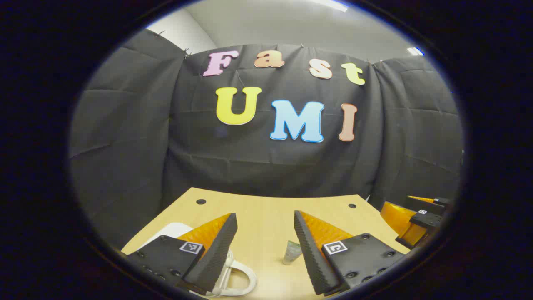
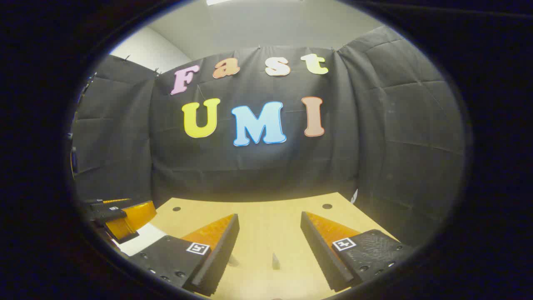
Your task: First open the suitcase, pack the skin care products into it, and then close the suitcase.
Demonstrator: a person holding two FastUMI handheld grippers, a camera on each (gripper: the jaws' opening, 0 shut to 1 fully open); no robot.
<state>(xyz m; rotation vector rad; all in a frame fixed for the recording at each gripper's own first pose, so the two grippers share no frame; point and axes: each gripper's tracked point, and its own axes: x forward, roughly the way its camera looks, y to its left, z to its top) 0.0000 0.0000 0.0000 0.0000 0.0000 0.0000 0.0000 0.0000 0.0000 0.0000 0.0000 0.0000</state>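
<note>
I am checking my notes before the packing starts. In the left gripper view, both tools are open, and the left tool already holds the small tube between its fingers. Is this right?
Not quite. The left tool is open but holds nothing: in the left gripper view the tube lies on the table, beside the right-hand finger. The right tool is open too.

Wooden table [image 1: 266, 208]: light top, two dark round holes near far corners. Black cloth wall [image 1: 125, 137] behind table. White ceiling [image 2: 266, 25] above, with light fixture [image 1: 332, 4].
</note>
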